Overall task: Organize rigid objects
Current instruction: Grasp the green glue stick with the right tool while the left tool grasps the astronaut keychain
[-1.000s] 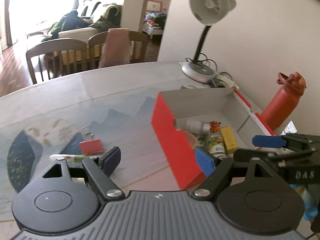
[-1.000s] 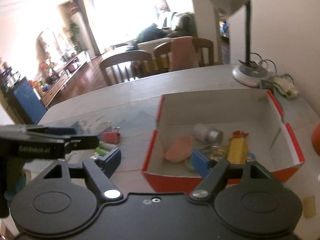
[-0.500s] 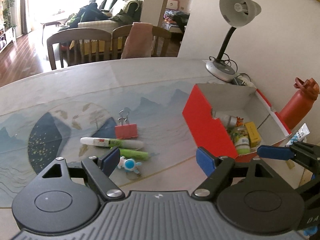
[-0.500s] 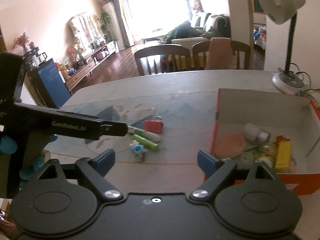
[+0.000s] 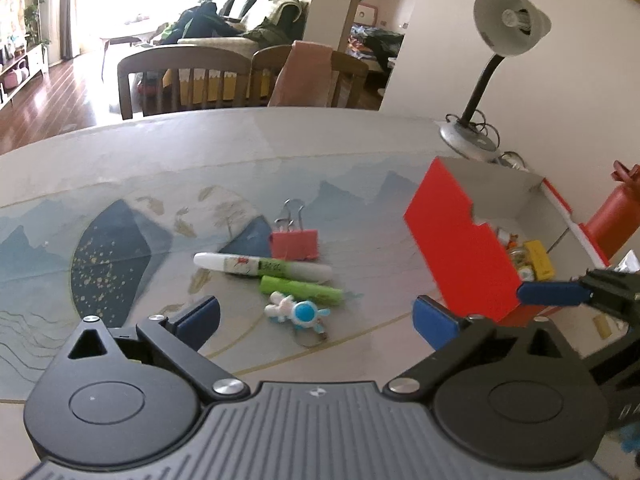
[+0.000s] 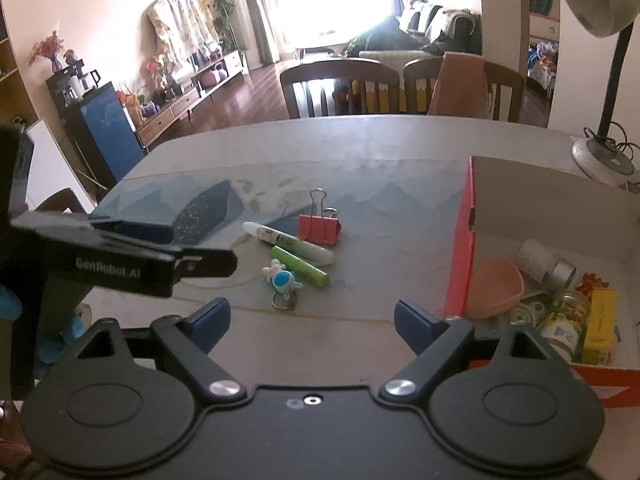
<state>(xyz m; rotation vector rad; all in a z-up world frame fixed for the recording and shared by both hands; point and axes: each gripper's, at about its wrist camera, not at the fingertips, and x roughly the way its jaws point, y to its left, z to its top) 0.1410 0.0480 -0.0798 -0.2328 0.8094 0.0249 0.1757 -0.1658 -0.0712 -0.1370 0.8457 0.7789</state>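
Four loose items lie together on the patterned table mat: a red binder clip (image 5: 295,244) (image 6: 319,229), a white marker (image 5: 262,266) (image 6: 288,243), a green tube (image 5: 301,290) (image 6: 300,266) and a blue-and-white figure keychain (image 5: 296,312) (image 6: 282,278). To their right stands a red cardboard box (image 5: 460,256) (image 6: 460,240) holding a pink bowl (image 6: 494,288), a jar (image 6: 564,320) and a yellow carton (image 6: 598,326). My left gripper (image 5: 316,318) hovers just short of the keychain, its jaws opening with nothing between them. My right gripper (image 6: 313,322) is open and empty, near the box's left wall.
A grey desk lamp (image 5: 508,28) and cables sit at the table's back right by the wall. A red bottle (image 5: 612,216) stands behind the box. Wooden chairs (image 5: 184,76) line the far edge. Each gripper shows at the side of the other's view.
Both views have swung left from the box to the loose items and come lower. The left jaws have spread wider, and the right jaws widened a little.
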